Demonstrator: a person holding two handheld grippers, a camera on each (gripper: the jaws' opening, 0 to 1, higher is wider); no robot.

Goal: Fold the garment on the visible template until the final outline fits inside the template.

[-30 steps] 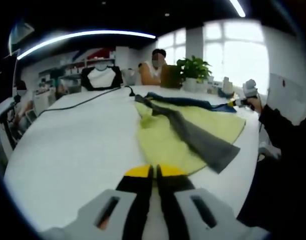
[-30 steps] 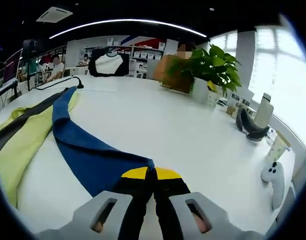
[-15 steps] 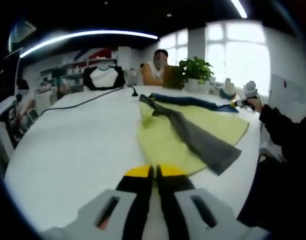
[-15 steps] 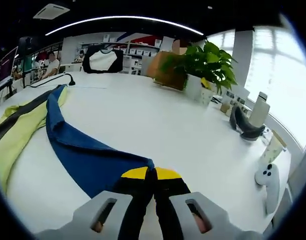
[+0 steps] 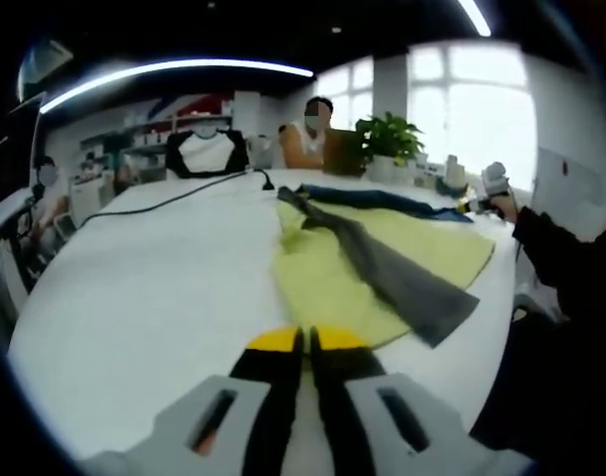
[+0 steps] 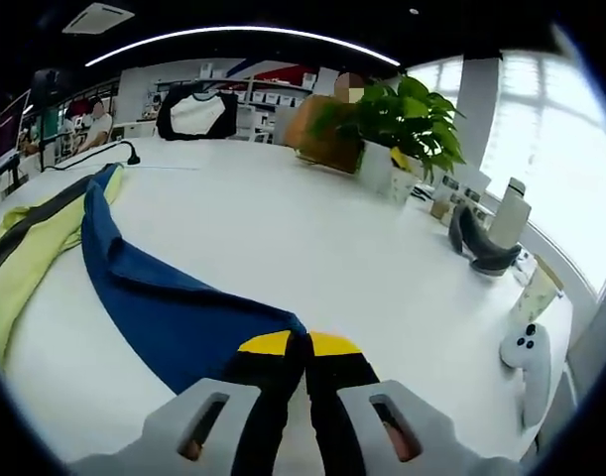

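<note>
A lime-yellow garment (image 5: 332, 278) lies spread on the white table (image 5: 154, 297), with a grey band (image 5: 402, 283) across it and a blue sleeve (image 5: 382, 200) stretched out at its far side. My left gripper (image 5: 304, 342) is shut at the garment's near edge, and the cloth runs right up to the tips. My right gripper (image 6: 304, 345) is shut on the end of the blue sleeve (image 6: 174, 317). The lime part (image 6: 25, 258) lies off to its left. In the left gripper view the right gripper (image 5: 478, 203) holds that sleeve end out at the far right.
A potted plant (image 6: 407, 114), a bottle (image 6: 508, 213), a dark object (image 6: 476, 248) and a white controller (image 6: 526, 357) stand along the table's window side. A black cable (image 5: 164, 203) crosses the far table. A person (image 5: 307, 134) sits beyond it. A dark sleeve (image 5: 560, 268) is at right.
The right gripper has drawn the blue sleeve end a little further from the garment's body, and its view has swung. The left gripper has stayed in place.
</note>
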